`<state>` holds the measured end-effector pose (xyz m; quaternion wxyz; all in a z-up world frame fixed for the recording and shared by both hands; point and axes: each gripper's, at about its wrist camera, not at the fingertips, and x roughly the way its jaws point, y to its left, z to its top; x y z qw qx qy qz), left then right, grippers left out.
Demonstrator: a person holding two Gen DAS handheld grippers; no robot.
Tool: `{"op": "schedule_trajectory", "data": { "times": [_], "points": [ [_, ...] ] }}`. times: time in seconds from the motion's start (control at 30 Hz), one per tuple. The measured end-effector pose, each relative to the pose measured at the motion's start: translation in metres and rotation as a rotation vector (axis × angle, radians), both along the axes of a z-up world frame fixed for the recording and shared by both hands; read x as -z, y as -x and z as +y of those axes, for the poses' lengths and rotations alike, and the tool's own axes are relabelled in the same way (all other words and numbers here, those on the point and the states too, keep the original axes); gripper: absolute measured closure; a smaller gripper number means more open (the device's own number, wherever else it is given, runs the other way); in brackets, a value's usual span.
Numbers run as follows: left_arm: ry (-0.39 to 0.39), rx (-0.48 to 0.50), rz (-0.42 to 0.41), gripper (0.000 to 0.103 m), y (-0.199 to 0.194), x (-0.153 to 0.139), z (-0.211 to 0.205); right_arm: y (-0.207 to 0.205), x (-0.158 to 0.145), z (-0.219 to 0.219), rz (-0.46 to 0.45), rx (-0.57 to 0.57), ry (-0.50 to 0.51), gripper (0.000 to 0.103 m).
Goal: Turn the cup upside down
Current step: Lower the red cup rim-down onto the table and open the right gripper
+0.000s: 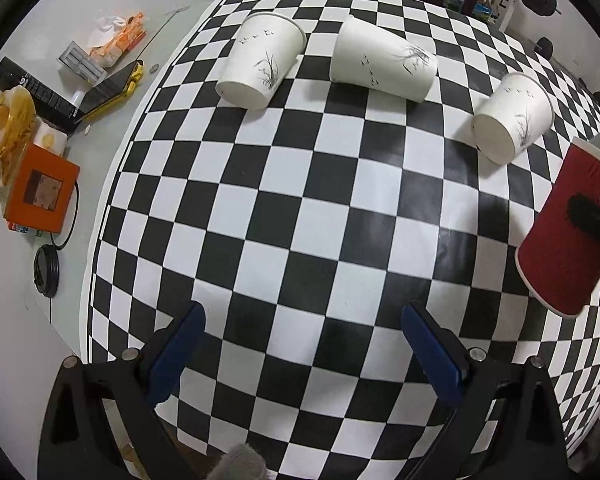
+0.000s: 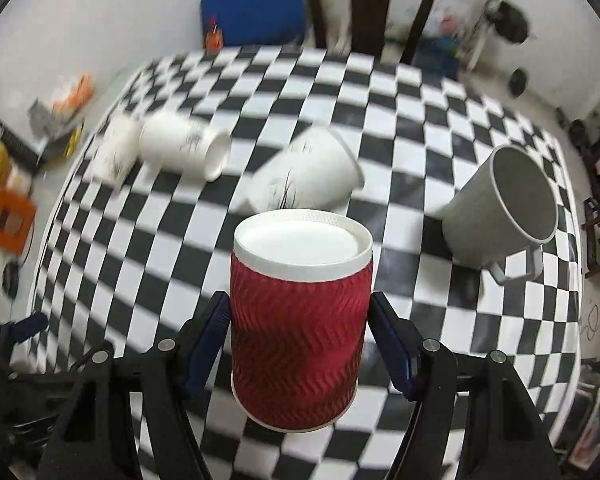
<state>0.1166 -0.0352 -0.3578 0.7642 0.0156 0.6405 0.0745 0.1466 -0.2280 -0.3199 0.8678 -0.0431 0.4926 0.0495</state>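
Observation:
My right gripper (image 2: 300,312) is shut on a red ribbed paper cup (image 2: 300,336) and holds it above the checkered table (image 2: 380,128), white base up, rim down. In the left wrist view the red cup (image 1: 564,240) hangs at the right edge, tilted, with a black finger (image 1: 592,220) across it. My left gripper (image 1: 302,332) is open and empty over the table's near side. Three white paper cups lie on their sides at the far side: one at the left (image 1: 260,66), one in the middle (image 1: 382,62), one at the right (image 1: 512,116).
A grey mug (image 2: 504,212) lies tilted on the table's right side. Clutter sits on the white surface at the left: an orange box (image 1: 40,190), snack bags (image 1: 118,38), a black box (image 1: 36,90), a black cable (image 1: 46,268). A dark chair (image 2: 368,8) stands behind the table.

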Motion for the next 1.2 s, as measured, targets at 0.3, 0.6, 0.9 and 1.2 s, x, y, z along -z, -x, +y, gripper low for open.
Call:
{"op": "schedule_trajectory", "data": {
  "times": [0.3, 0.6, 0.9, 1.2],
  "points": [
    [-0.009, 0.040, -0.011, 0.003, 0.002, -0.003, -0.002, 0.049, 0.021, 0.001, -0.178, 0.023, -0.011, 0.031],
    [-0.010, 0.099, -0.054, 0.003, 0.015, -0.019, -0.013, 0.078, 0.038, -0.012, -0.053, 0.123, -0.023, 0.023],
    [0.002, 0.165, -0.189, 0.000, 0.032, -0.081, -0.028, 0.116, 0.011, -0.021, 0.024, 0.176, 0.025, 0.000],
    [0.089, 0.224, -0.300, 0.000, 0.060, -0.172, -0.042, 0.174, -0.096, -0.038, -0.093, 0.245, 0.079, 0.000]
  ]
}}
